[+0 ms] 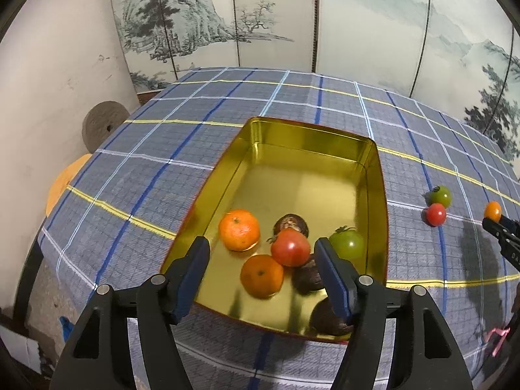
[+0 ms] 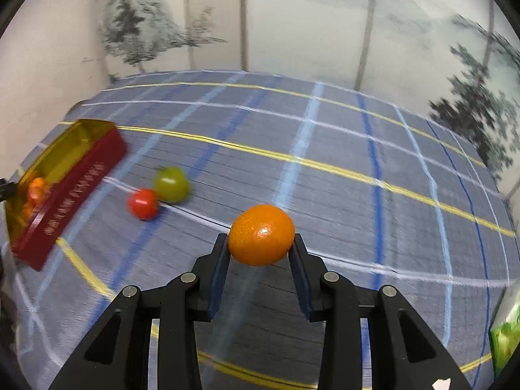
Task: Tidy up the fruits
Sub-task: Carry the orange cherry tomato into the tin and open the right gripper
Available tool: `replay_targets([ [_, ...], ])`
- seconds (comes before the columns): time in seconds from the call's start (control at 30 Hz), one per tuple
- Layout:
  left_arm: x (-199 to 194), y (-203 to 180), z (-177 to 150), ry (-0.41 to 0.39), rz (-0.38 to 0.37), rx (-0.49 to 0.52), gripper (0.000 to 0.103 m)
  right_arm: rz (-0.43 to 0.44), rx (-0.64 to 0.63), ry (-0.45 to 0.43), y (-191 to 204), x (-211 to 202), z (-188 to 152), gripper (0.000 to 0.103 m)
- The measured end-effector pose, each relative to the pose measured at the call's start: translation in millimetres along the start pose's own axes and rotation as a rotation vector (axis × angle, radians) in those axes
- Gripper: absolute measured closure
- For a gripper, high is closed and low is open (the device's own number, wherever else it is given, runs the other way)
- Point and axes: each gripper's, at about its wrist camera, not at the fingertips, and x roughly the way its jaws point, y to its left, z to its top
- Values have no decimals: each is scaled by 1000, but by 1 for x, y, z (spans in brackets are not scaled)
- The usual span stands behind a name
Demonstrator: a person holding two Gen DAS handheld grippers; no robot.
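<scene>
Right hand-held gripper [image 2: 261,247] pinches an orange [image 2: 261,234]; left hand-held gripper [image 1: 261,253] spread, half-hiding dark fruit [image 1: 305,278].

No legible text — only blurred marks (unreadable) along the red tin [image 2: 70,191].

Gold tin [image 1: 373,175], blue plaid tablecloth [image 1: 162,162], orange mandarin [image 2: 261,234].

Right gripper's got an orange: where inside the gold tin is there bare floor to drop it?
The far half of the gold tin, between its back wall and the fruit, is bare. The near end is crowded: two oranges, a red tomato, a green tomato and dark fruits.
</scene>
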Motion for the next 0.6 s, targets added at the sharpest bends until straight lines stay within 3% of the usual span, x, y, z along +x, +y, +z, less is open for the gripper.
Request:
replay_targets([
  [0.6,-16,68,-9,-19,74,-117,36,320,-246,-48,173,-20,41,69],
])
